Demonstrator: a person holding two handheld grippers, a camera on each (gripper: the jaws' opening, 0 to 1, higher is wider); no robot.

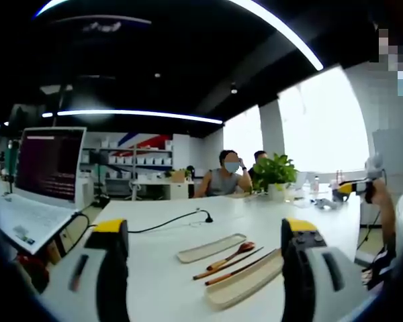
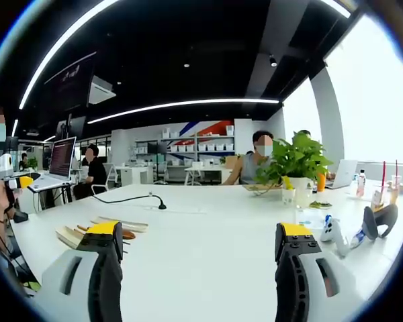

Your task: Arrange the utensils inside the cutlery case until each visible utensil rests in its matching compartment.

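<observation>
A wide white tabletop (image 1: 255,215) runs through an open office with dark ceiling, light strips and bright windows.

In the left gripper view, the left gripper (image 1: 205,258) has its fingers (image 1: 111,261) spread wide with nothing between them. Just ahead, between the two fingers, the case (image 1: 245,282) lies open on the tabletop, its lid (image 1: 210,247) flat beside it on the far side. Between lid and case lie a spoon (image 1: 232,255) and chopsticks (image 1: 232,266), outside the case. Farther out a black cable (image 1: 168,221) crosses the tabletop; a laptop (image 1: 43,178) stands off to the left, a plant (image 1: 275,171) ahead to the right, with seated people behind.

In the right gripper view, the right gripper (image 2: 198,268) is also wide open and empty. The case (image 2: 70,236) and utensils lie beyond its left finger (image 2: 104,268), partly hidden by it.
</observation>
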